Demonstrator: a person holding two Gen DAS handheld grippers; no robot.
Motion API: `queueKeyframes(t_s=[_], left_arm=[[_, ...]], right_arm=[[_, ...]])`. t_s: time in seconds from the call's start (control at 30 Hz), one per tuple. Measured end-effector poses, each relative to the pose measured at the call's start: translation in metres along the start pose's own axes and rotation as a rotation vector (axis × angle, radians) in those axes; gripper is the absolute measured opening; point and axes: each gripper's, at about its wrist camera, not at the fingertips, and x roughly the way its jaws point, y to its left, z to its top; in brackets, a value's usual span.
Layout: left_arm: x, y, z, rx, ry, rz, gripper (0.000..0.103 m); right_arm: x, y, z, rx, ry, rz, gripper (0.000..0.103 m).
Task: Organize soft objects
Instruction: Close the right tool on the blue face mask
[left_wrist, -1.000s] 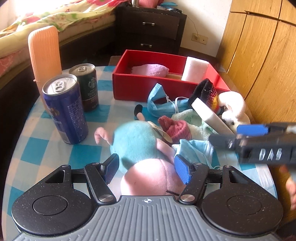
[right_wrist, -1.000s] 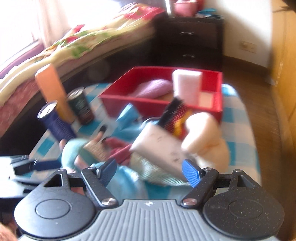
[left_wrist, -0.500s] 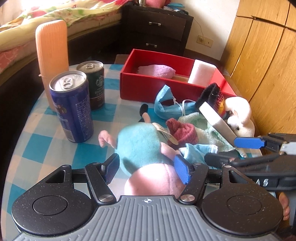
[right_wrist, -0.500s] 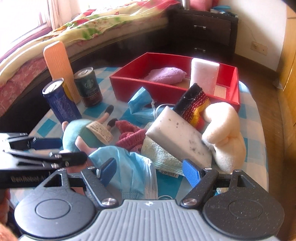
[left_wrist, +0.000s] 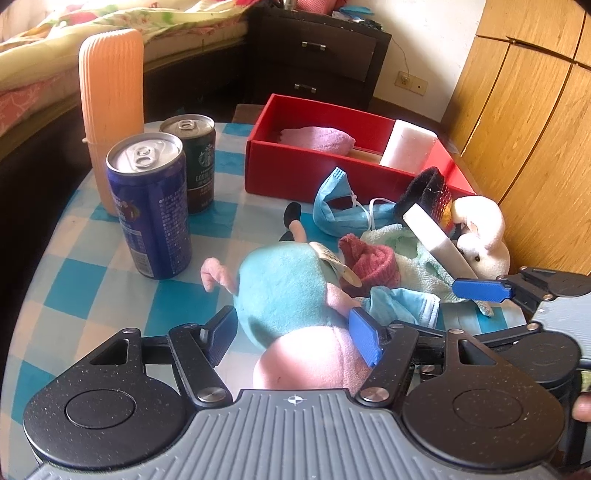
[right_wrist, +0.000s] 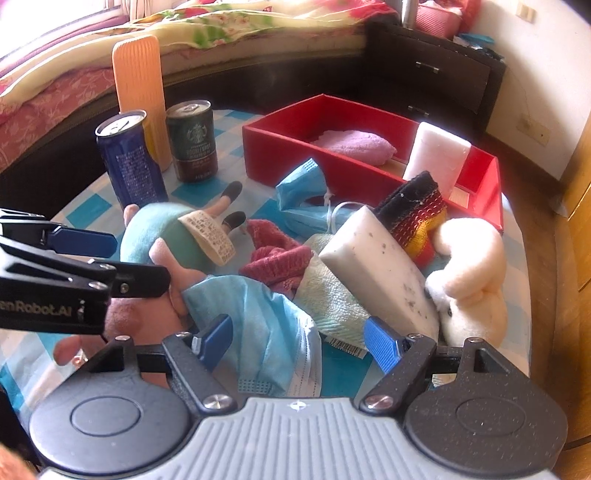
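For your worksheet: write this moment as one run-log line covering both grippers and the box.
left gripper: open, straddling plush toy | right gripper: open, over blue face mask | red box: holds pink cloth, white sponge

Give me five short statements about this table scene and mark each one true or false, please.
1. The red box holds a pink cloth. True.
2. Both cans lie on their sides. False: the blue can and the dark can stand upright.
3. The plush pig lies between the left gripper's fingers. True.
4. The white plush is inside the box. False: it lies on the table, outside the box.
5. The right gripper is over the cans. False: it is over a blue mask.
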Motion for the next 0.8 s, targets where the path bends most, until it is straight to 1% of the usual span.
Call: queueKeyframes(t_s=[0.1, 0.2, 0.27, 0.3, 0.33, 0.37, 0.4, 0.5, 0.57, 0.7, 0.8], left_arm=[[0.001, 0.000, 0.000, 0.001, 0.003, -0.003, 0.067], [0.001, -0.002, 0.000, 0.012, 0.003, -0.002, 0.067], [0.001, -0.001, 0.001, 0.009, 0.006, -0.003, 0.068], [0.001, -0.001, 0.001, 0.008, 0.007, -0.004, 0.068], [0.001, -0.001, 0.000, 0.007, 0.007, -0.004, 0.068], [0.001, 0.000, 0.000, 0.007, 0.008, -0.004, 0.069], [0.001, 0.000, 0.001, 0.006, 0.008, -0.004, 0.069], [0.001, 0.000, 0.001, 0.003, 0.008, -0.003, 0.069], [0.001, 0.001, 0.001, -0.004, 0.011, -0.003, 0.069], [0.001, 0.002, 0.002, -0.013, 0.015, -0.006, 0.070], [0.001, 0.002, 0.003, -0.028, 0.021, -0.016, 0.070]], right_arm=[[0.006, -0.001, 0.001, 0.014, 0.024, 0.009, 0.057], [0.011, -0.002, 0.002, 0.038, 0.048, 0.027, 0.052], [0.015, -0.002, 0.002, 0.044, 0.075, 0.040, 0.035], [0.017, -0.002, 0.002, 0.048, 0.089, 0.045, 0.030], [0.019, -0.001, 0.001, 0.049, 0.102, 0.052, 0.022], [0.021, 0.001, 0.001, 0.047, 0.111, 0.059, 0.018], [0.021, 0.002, 0.000, 0.043, 0.113, 0.061, 0.018], [0.019, 0.006, 0.001, 0.023, 0.108, 0.063, 0.011], [0.019, 0.006, 0.001, 0.027, 0.113, 0.071, 0.004], [0.017, 0.005, 0.000, 0.026, 0.113, 0.077, 0.000], [0.012, 0.002, -0.001, 0.031, 0.106, 0.082, 0.000]])
